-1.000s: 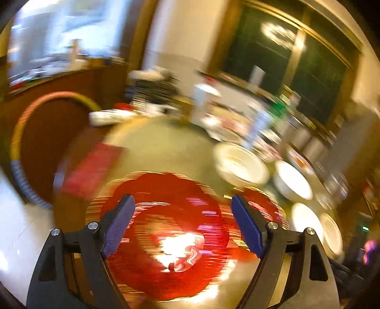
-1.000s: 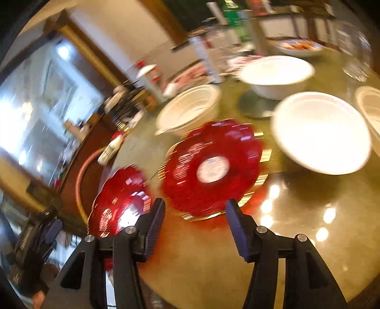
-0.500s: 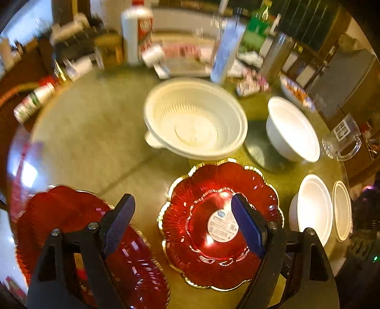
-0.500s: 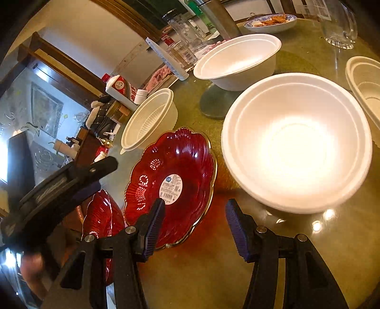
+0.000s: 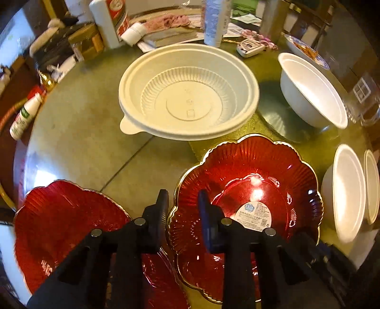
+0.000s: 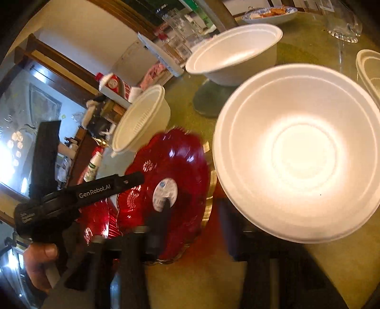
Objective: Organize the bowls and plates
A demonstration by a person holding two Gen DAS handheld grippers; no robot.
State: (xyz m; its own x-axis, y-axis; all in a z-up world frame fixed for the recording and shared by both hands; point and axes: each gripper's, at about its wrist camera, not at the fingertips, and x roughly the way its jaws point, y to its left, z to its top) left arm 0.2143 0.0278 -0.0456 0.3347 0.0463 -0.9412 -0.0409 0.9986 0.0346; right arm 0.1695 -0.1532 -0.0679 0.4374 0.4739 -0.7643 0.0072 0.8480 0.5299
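Two red flower-shaped plates with gold rims lie on the round table. The labelled red plate (image 5: 249, 190) (image 6: 166, 176) lies right of the second red plate (image 5: 71, 225). My left gripper (image 5: 182, 204) straddles the near left rim of the labelled plate, its jaws narrowed around the rim with a gap still showing. My right gripper (image 6: 192, 214) is open, between the labelled plate and a large white foam bowl (image 6: 299, 152). A ribbed cream plastic bowl (image 5: 190, 95) (image 6: 140, 118) and another white bowl (image 5: 311, 90) (image 6: 235, 54) sit further back.
Two more white bowls (image 5: 349, 190) stand at the right table edge. Bottles, boxes (image 5: 111, 19), a small white bottle (image 5: 23, 116), a glass jug (image 5: 363, 99) and a food dish (image 6: 268, 12) crowd the far side. The left gripper's body and hand (image 6: 71, 202) show at left.
My left gripper has moved in over the labelled red plate's rim and its jaws have narrowed. My right gripper has moved closer to the large white bowl and the plate.
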